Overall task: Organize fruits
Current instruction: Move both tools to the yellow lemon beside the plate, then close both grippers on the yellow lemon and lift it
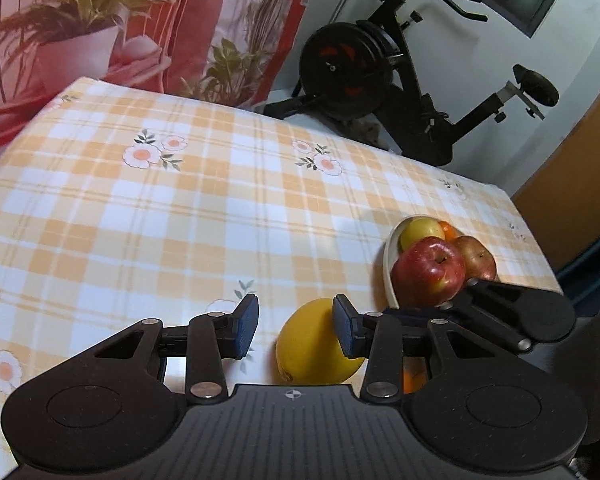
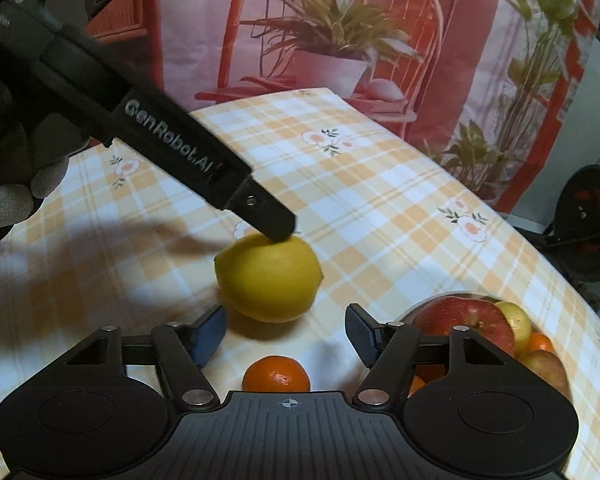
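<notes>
A yellow lemon (image 1: 312, 344) (image 2: 268, 276) lies on the checked tablecloth. My left gripper (image 1: 296, 326) hangs over it, open, and its right pad (image 1: 345, 326) covers the lemon's right side. In the right wrist view one left fingertip (image 2: 278, 228) meets the lemon's top. My right gripper (image 2: 286, 336) is open. A mandarin (image 2: 277, 374) sits on the cloth low between its fingers, clear of both pads. A white bowl (image 1: 386, 264) (image 2: 440, 297) to the right holds a red apple (image 1: 428, 272) (image 2: 464, 324), other apples and mandarins.
A gloved hand (image 2: 8, 192) holds the left gripper's handle at the upper left. The table's far edge (image 1: 260, 114) runs along a red plant-print curtain (image 1: 204, 20). An exercise bike (image 1: 380, 76) stands behind the table's right corner.
</notes>
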Motion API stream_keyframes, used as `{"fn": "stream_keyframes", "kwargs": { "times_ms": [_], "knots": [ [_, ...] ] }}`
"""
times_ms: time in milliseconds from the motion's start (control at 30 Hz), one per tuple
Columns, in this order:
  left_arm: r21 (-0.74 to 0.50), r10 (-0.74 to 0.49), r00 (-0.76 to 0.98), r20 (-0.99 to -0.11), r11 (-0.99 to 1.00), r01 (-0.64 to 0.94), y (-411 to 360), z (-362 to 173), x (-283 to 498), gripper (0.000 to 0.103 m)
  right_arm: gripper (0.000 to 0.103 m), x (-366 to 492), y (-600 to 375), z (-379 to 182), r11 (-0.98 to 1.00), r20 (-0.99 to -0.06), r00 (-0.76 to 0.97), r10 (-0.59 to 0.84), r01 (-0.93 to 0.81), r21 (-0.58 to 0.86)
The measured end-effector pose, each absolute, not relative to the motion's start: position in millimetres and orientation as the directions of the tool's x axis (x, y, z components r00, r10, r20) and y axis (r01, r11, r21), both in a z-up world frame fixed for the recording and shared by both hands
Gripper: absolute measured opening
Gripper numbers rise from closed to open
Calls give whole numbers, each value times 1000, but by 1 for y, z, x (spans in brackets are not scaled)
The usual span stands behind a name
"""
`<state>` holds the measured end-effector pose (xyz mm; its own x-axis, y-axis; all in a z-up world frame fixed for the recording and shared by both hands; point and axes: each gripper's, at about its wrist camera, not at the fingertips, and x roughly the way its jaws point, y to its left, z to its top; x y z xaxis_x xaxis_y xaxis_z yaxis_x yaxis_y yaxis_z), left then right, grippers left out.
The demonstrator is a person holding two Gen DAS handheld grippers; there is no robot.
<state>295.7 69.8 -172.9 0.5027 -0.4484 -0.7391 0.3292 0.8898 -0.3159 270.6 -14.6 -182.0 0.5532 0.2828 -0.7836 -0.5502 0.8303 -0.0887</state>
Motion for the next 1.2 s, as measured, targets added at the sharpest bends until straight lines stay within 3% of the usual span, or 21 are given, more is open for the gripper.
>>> {"fn": "stream_keyframes", "kwargs": {
  "times_ms": [700, 1067, 1200],
  "knots": [
    [-351, -459, 512, -726, 887, 299, 54, -180, 327, 43, 53, 295, -14, -191, 835, -767, 572, 291, -543, -88],
    [-553, -582, 500, -641, 802, 225, 95, -186, 315, 43, 53, 306, -23, -191, 877, -755, 572, 321, -481, 8],
    [-574, -597, 485, -639, 790, 217, 91, -195, 315, 43, 53, 307, -22, -190, 878, -755, 575, 315, -478, 2]
  ]
}}
